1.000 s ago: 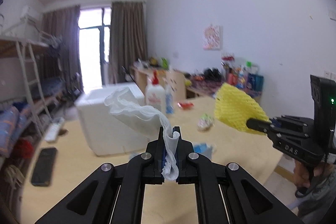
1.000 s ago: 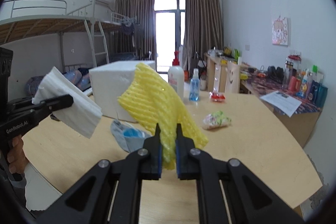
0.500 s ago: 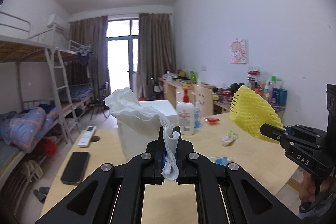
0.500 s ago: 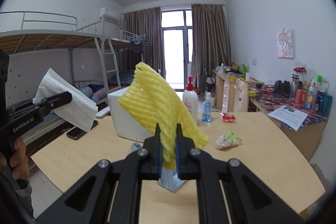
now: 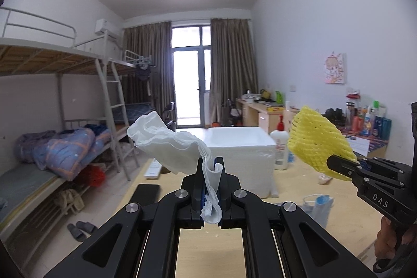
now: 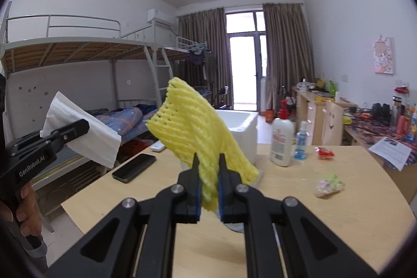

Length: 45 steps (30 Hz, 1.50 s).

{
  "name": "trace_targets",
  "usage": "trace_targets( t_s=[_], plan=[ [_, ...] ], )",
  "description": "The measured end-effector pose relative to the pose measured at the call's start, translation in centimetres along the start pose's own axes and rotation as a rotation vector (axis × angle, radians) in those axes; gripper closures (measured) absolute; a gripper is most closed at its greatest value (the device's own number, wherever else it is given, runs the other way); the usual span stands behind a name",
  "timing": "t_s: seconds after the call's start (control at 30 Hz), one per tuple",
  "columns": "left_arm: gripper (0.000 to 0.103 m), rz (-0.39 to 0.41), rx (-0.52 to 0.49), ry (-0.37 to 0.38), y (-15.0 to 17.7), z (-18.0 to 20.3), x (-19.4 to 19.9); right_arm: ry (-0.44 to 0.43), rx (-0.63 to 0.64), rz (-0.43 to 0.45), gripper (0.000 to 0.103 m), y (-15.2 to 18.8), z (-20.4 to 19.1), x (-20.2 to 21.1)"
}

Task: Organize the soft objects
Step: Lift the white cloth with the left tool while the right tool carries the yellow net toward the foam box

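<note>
While clamped in left gripper [image 5: 211,168] fingers, layered white tissue [image 5: 166,147]; ribbed yellow foam net [image 6: 198,137] in right gripper [image 6: 208,166].

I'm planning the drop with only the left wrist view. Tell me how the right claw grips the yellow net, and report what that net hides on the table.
Observer: The right claw is shut on the yellow foam net. Both fingers pinch its lower end, and the rest stands up, leaning left.
Operator: Now list what sits behind it.
Observer: A red packet lies on the table, right of the blue spray bottle and apart from it.
Operator: Say whether that bottle is standing.
Observer: Upright, just right of the white lotion bottle.
</note>
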<state>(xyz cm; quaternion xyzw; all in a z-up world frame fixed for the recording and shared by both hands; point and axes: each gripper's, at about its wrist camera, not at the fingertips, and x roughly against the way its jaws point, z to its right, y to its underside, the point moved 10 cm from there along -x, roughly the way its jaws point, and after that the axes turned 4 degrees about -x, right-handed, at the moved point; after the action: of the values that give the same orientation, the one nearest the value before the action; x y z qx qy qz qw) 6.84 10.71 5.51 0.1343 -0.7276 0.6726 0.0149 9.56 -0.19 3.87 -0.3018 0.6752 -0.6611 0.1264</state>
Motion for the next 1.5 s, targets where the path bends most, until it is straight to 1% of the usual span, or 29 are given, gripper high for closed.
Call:
trace_targets(
  t_s=[0.13,0.23,0.33,0.57,0.87,1.0,1.07,1.13,1.2,1.33,1.5],
  plan=[
    [0.097,-0.013,0.004,-0.013,-0.3,-0.7,-1.0,-0.004,0.003,0.001,0.091,-0.5,-0.3,-0.7],
    [0.097,-0.025,0.011,-0.006,-0.6,-0.8,-1.9,0.001,0.002,-0.004,0.091,-1.1,-0.5,-1.4],
    [0.097,-0.028,0.007,0.017,-1.0,-0.7,-2.7,0.012,0.008,-0.012,0.091,-1.7,-0.5,-2.1],
    [0.097,-0.003,-0.009,0.046,-3.1,0.1,-4.5,0.050,0.008,-0.024,0.091,-3.4,0.4,-3.0],
    [0.097,0.000,-0.016,0.082,-4.9,1.1,-7.4,0.071,0.014,-0.059,0.091,-4.8,1.2,-5.8],
    [0.097,-0.021,-0.015,0.120,-5.2,1.6,-8.9,0.078,0.005,-0.072,0.090,-5.1,1.7,-6.9],
    [0.097,-0.034,-0.017,0.113,-5.5,1.7,-9.8,0.084,0.006,-0.075,0.090,-5.2,1.7,-7.3],
    [0.097,-0.039,-0.010,0.134,-5.7,1.9,-10.5,0.094,0.004,-0.076,0.090,-5.5,1.9,-7.8],
    [0.097,-0.041,-0.004,0.125,-5.8,1.6,-11.0,0.099,0.005,-0.080,0.090,-5.9,2.1,-8.3],
    [0.097,-0.053,-0.009,0.138,-6.1,1.9,-12.4,0.107,0.017,-0.080,0.090,-6.5,2.0,-9.0],
    [0.097,-0.059,-0.004,0.138,-6.5,2.0,-14.2,0.112,0.033,-0.071,0.090,-7.2,1.9,-10.4]
  ],
)
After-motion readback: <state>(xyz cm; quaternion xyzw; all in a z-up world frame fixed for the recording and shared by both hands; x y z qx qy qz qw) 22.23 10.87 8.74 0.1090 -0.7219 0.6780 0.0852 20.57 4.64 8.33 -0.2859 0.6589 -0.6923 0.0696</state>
